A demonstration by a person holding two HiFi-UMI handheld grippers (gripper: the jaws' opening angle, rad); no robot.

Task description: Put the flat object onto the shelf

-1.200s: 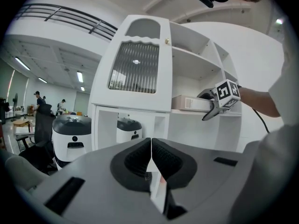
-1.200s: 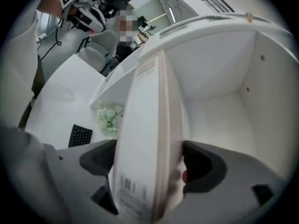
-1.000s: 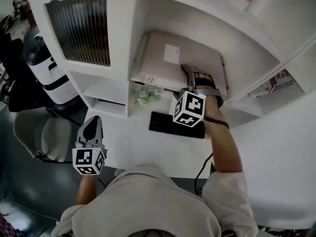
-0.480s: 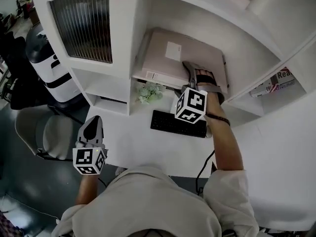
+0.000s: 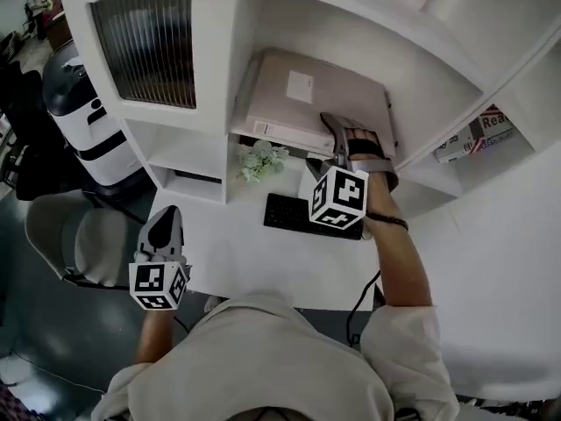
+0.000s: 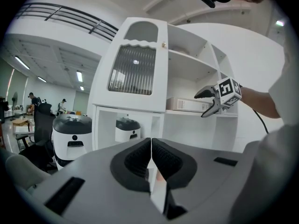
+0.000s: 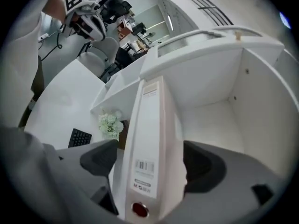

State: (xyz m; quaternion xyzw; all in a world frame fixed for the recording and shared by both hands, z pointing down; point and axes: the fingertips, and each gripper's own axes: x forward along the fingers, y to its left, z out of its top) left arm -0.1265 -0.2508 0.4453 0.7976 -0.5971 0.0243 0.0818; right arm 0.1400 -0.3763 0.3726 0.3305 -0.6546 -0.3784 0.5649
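The flat object (image 5: 302, 95), a pale pink slab with white labels, lies on the white shelf (image 5: 368, 51) above the desk. My right gripper (image 5: 331, 130) reaches onto its near edge. In the right gripper view the flat object (image 7: 149, 139) stands edge-on between the two pads. There is a gap at the left pad (image 7: 100, 157), so my right gripper (image 7: 152, 160) is open. Its jaws have just been closing a little around the object. My left gripper (image 5: 164, 222) hangs off the desk's left corner, shut and empty (image 6: 151, 160). From there I see the right gripper (image 6: 210, 101) at the shelf.
A black keyboard (image 5: 307, 217) and a small flower plant (image 5: 261, 160) sit on the white desk (image 5: 237, 257) under the shelf. A ribbed-glass cabinet door (image 5: 145, 46) is at the left. Books (image 5: 478, 134) lie in the right compartment. A chair (image 5: 66, 235) stands beside the desk.
My right gripper has drawn back a little toward me along the flat object, which stays on the shelf. The left gripper has not moved.
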